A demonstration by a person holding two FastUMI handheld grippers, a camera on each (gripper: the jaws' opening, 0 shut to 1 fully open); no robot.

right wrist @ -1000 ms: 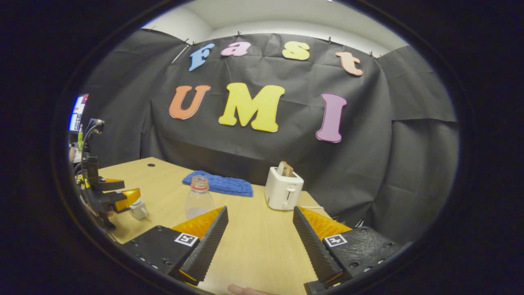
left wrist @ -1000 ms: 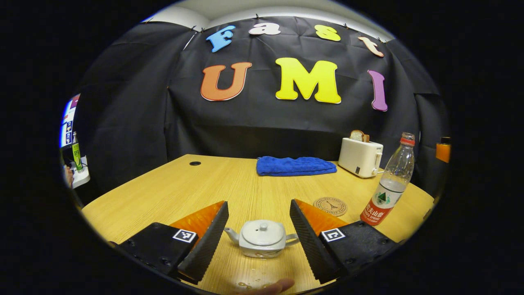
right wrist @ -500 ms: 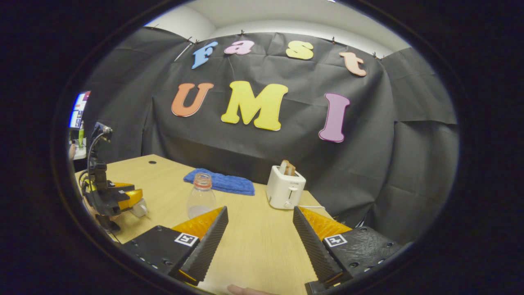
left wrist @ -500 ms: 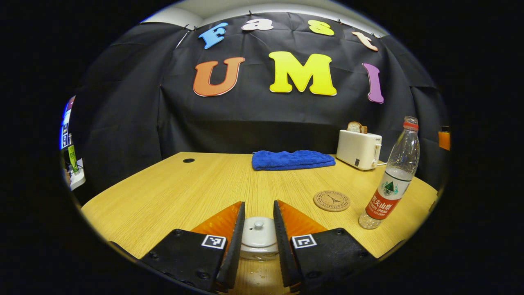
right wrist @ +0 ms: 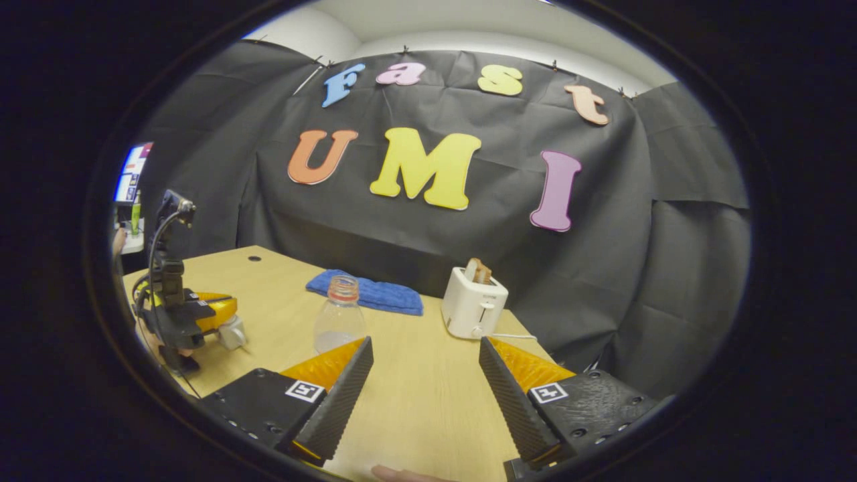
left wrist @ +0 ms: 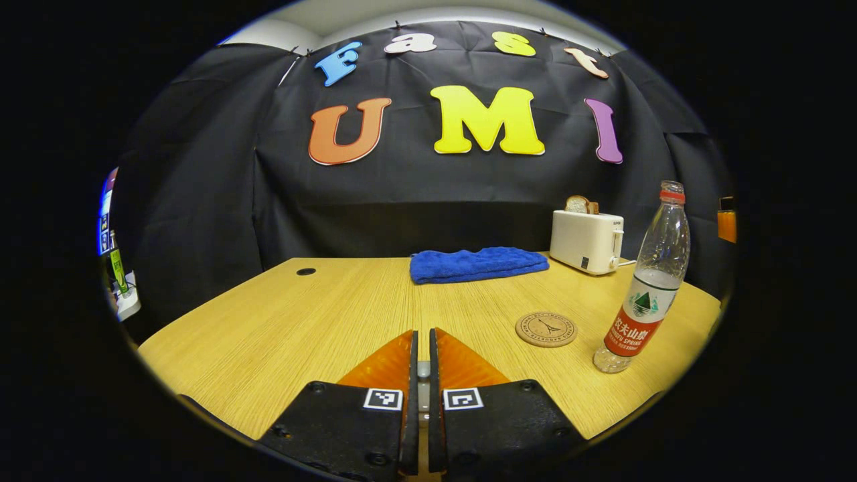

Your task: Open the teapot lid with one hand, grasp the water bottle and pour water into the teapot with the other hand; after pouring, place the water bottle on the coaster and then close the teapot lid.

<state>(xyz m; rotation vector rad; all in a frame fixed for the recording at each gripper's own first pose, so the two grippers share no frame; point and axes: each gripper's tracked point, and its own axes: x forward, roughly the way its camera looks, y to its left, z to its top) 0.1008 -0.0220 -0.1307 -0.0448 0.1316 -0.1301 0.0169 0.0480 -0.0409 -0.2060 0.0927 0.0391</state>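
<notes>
My left gripper is shut on the small grey knob of the teapot lid, which peeks through the narrow gap between the fingers; the pot itself is hidden under them. In the right gripper view that gripper sits on top of the white teapot at the table's left. The clear water bottle with a red label stands upright to the right, beside the round cork coaster. My right gripper hovers open above bare table, with the bottle just past its left finger.
A folded blue towel lies at the back of the wooden table. A white toaster with a slice of bread stands at the back right. A fingertip shows at the bottom of the right gripper view.
My left gripper dropped over the teapot and its fingers went from wide open to shut on the lid knob. The right gripper stayed open and barely shifted.
</notes>
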